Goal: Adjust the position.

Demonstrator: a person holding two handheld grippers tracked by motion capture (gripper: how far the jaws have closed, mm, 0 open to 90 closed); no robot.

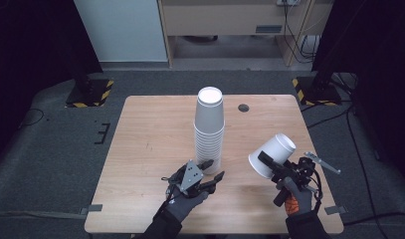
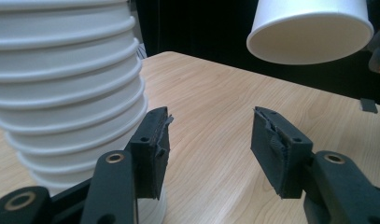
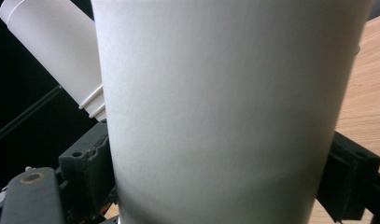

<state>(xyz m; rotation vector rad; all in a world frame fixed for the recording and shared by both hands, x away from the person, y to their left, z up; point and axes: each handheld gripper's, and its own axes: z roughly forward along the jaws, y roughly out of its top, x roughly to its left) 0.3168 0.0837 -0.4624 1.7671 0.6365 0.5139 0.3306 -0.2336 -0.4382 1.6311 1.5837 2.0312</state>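
Tilting in the right gripper (image 1: 269,167), the paper cup (image 1: 272,155) points base up-right.

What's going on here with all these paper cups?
A person at a wooden table works with a handheld gripper in each hand. The right gripper is clamped on a single white paper cup, held tilted above the table. The left gripper, jaws apart and empty, sits beside the base of a tall stack of cups.

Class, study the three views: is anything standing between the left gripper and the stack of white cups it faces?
Nothing visible does. The left gripper sits right beside the base of the cup stack, jaws open, with bare table between. The single cup held by the right gripper is off to the side, above the table.
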